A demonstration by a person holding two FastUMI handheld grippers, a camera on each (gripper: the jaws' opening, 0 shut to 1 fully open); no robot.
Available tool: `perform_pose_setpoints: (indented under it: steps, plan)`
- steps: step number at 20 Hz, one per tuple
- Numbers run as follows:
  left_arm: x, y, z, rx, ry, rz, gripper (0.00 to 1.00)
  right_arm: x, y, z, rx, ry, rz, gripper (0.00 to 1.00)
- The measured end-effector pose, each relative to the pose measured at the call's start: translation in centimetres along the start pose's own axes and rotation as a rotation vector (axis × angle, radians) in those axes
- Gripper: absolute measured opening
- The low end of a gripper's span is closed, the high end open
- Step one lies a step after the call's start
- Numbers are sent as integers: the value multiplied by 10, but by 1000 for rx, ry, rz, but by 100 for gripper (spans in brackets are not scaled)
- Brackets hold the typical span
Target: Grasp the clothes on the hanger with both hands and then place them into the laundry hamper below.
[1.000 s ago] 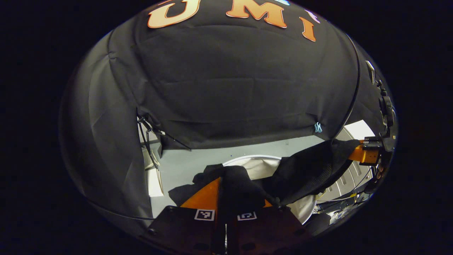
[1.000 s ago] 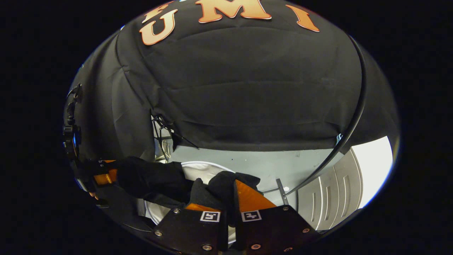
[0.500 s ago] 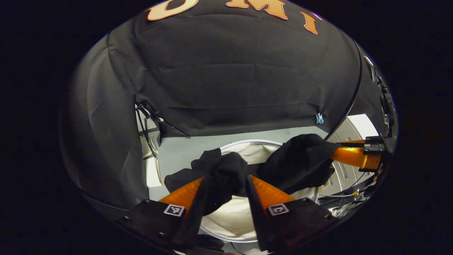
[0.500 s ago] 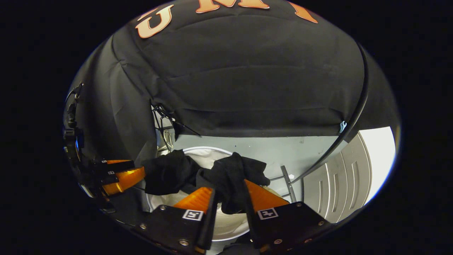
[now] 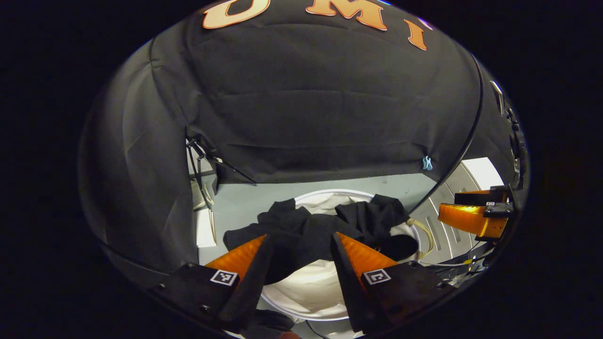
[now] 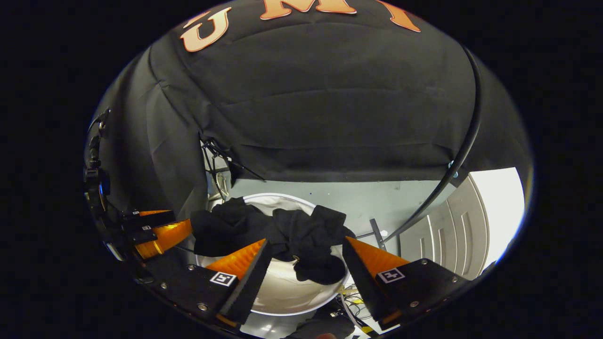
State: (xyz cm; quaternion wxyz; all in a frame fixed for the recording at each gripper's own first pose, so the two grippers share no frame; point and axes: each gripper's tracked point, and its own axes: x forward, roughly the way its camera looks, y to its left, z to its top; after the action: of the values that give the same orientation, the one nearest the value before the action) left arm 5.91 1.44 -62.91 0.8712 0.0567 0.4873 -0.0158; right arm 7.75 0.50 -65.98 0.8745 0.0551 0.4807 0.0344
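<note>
Booth floor; clothes [image 5: 311, 230] dropped onto hamper [image 5: 306, 301] rim; left gripper [image 5: 299, 245], right gripper [image 6: 306, 249] now spread wide

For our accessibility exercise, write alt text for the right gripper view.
A black garment lies draped over the rim of a white laundry hamper, released. The right gripper hangs open above it, and the left gripper, also open, shows at the left edge.
</note>
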Motion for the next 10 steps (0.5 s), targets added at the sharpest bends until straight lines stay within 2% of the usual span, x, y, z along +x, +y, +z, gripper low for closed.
perform_pose_setpoints:
  steps: [4, 10]
  plan:
    - [-27, 0, 22, 10, -82, 10, 82, -26, -7, 18, -12, -54, -16, 94]
    - [-91, -13, 65, -9, -217, -17, 82, -89, -5, 65, -18, -197, -16, 94]
